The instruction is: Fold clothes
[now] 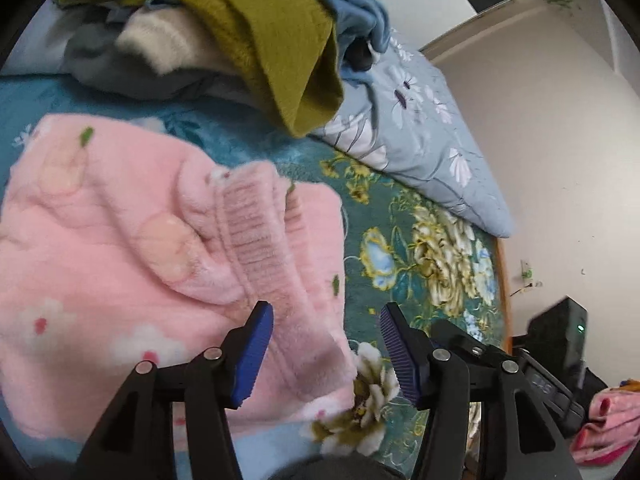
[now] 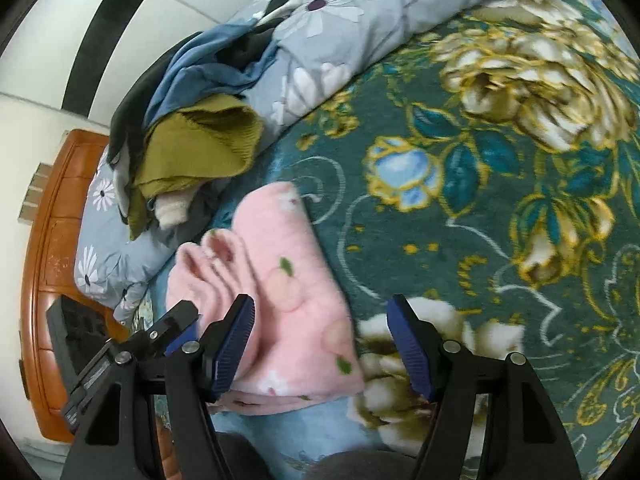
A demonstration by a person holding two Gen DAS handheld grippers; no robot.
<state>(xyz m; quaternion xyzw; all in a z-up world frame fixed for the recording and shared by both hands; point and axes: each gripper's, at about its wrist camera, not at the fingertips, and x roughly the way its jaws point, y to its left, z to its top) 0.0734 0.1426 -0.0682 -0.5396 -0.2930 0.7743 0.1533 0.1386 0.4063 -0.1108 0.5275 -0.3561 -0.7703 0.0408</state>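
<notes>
Bare floral blanket fills the right wrist view's right side. The clothes pile and pillow block its upper left.

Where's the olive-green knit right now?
The olive-green knit sits atop the clothes pile against the grey floral pillow, just beyond the folded pink fleece garment: upper centre in the left wrist view, upper left in the right.

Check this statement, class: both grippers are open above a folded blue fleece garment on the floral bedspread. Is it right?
Not quite: the fleece garment is pink, not blue, as both wrist views show. The left gripper and right gripper are indeed open above it on the floral bedspread.
</notes>
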